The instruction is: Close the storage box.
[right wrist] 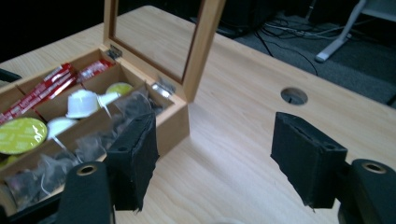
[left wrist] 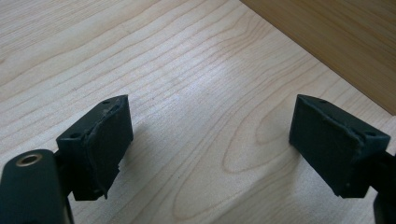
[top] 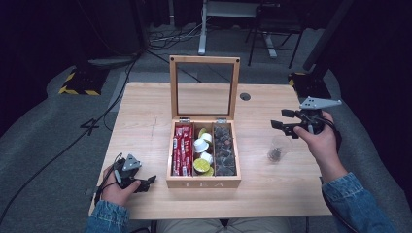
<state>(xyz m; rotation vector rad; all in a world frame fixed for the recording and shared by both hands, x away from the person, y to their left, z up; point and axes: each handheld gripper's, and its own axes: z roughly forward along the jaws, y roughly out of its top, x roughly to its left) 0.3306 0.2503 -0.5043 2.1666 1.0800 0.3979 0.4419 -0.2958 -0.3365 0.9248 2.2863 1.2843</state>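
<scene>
Standing at three o'clock of the open wooden tea box, a clear plastic cup holding a dark tea bag is seen filled, while the right gripper and left gripper are held wide and empty, leaving the glass-paned lid unclosed.

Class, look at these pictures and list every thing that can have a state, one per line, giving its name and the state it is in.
Wooden tea box with glass lid: lid open, standing upright.
Red sachets: lying in the left compartment.
White and yellow-green capsules: filling the middle compartment.
Dark tea bags: filling the right compartment.
Clear plastic cup: upright, something dark inside.
Left gripper: open, empty, low over the table.
Right gripper: open, empty, raised above the cup.
</scene>
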